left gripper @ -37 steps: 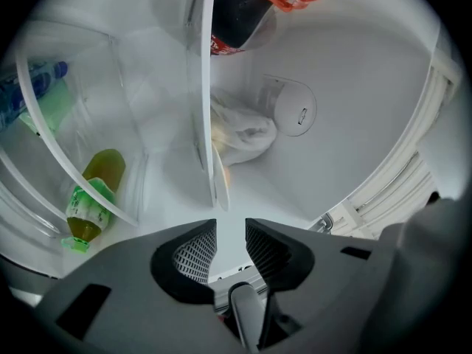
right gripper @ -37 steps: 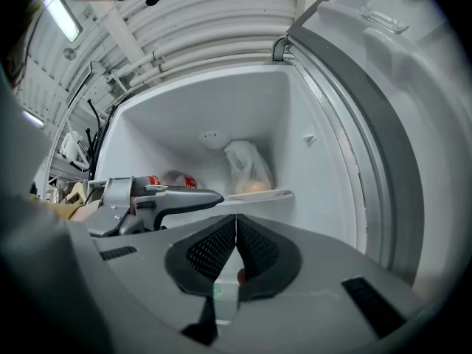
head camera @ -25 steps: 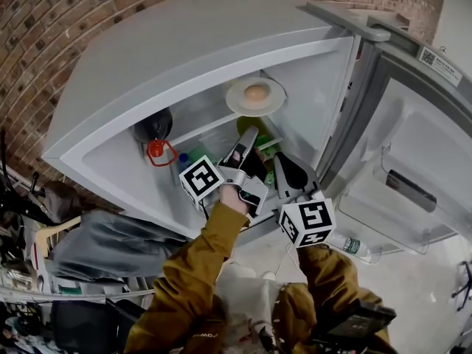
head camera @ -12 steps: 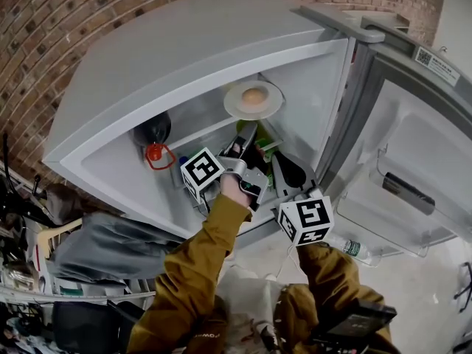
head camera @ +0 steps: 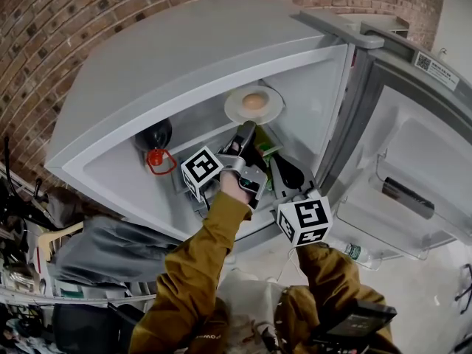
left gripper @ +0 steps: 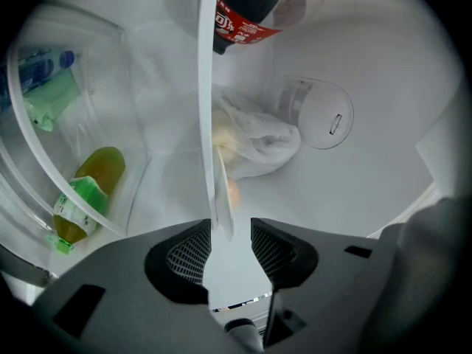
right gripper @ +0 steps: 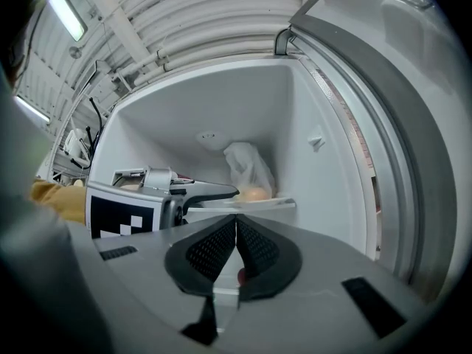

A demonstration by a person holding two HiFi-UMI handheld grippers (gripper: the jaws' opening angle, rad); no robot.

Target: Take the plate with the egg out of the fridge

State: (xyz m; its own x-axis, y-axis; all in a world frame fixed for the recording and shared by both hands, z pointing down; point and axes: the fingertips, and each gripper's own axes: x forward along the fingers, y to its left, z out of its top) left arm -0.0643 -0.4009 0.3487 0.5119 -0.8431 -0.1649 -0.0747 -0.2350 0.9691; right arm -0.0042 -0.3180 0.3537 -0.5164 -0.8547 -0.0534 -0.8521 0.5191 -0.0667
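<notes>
A pale cream round plate (head camera: 253, 108) carries a light brown egg (head camera: 253, 101) at upper centre of the head view. The boxy metal fridge (head camera: 184, 43) is silver-grey outside and white inside; the brick wall (head camera: 66, 6) at upper left is red-brown with pale mortar lines. Black-and-white square markers pattern the cubes of the dark grey left gripper (head camera: 248, 128) and right gripper (head camera: 274, 165). Mustard-yellow sleeves (head camera: 199, 249) fill lower centre. A dark plastic bottle (head camera: 153, 134) has red at its neck
</notes>
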